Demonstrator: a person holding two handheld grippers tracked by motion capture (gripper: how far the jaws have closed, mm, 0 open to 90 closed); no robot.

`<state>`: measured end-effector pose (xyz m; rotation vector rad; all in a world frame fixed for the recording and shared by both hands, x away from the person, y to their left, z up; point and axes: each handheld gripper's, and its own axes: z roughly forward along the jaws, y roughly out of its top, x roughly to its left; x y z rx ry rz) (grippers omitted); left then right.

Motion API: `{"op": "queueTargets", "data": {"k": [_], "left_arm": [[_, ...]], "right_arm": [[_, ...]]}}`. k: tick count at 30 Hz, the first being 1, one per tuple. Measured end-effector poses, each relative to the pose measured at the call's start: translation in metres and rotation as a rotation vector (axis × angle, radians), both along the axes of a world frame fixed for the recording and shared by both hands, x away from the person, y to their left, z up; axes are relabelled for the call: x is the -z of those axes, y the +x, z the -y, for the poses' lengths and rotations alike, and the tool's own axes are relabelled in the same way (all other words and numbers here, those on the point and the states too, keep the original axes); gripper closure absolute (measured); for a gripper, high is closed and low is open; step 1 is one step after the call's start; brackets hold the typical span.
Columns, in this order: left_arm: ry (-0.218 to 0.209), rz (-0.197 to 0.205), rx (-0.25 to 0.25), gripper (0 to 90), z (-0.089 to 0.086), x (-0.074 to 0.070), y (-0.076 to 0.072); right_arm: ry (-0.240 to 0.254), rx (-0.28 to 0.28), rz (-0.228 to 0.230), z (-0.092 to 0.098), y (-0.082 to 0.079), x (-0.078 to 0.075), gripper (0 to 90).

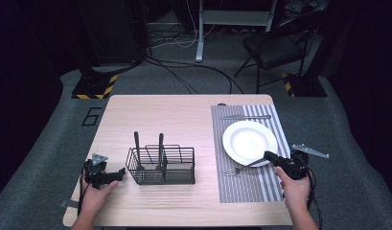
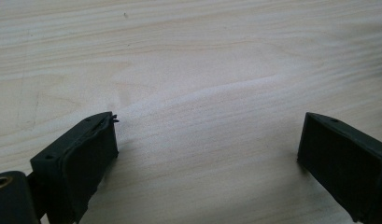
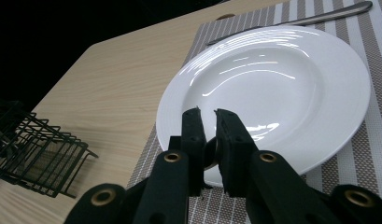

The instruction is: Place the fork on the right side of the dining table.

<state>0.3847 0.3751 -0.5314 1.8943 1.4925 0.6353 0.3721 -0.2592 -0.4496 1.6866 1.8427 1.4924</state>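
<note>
From the high view I see my right gripper (image 1: 270, 156) at the near right of the pale wooden table (image 1: 160, 115), its jaws narrow and clamped on the handle end of a silver metal fork (image 1: 242, 167). The fork lies at a slant over the grey-and-white striped placemat (image 1: 241, 189), tines toward the near left on the mat, handle running up past the near rim of the round white ceramic plate (image 1: 249, 141). In the right gripper view the two black jaws stand almost together with a rounded bit of metal pinched between them, the plate spread out just beyond; I cannot tell from there whether the fork rests on the plate rim or hangs just above it. A second piece of silver cutlery (image 1: 245, 116) lies across the far end of the placemat, beyond the plate.

My left gripper (image 1: 114, 173) sits low at the near left, just beside the black wire cutlery caddy (image 1: 162, 165), which stands upright in the middle of the table with two dark handles (image 1: 148, 143) sticking up from it. In the left gripper view its jaws are spread wide with bare wood between them, gripping nothing
</note>
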Motion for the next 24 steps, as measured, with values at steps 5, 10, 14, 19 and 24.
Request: {"op": "queueTargets", "data": {"k": [5,10,14,19,24], "left_arm": [[0.000,0.000,0.000,4.6,0.000,0.000,0.000],[0.000,0.001,-0.001,4.6,0.000,0.000,0.000],[0.000,0.000,-0.001,4.6,0.000,0.000,0.000],[0.000,0.000,-0.001,4.6,0.000,0.000,0.000],[0.000,0.000,-0.002,4.6,0.000,0.000,0.000]], "right_arm": [[-0.003,0.026,-0.006,0.002,-0.004,0.004,80.9],[-0.003,0.036,-0.022,0.004,-0.005,0.007,80.4],[0.006,0.040,-0.032,0.006,-0.005,0.009,80.3],[0.006,0.048,-0.045,0.009,-0.005,0.013,79.8],[0.016,0.060,-0.060,0.013,-0.006,0.018,79.1]]}}
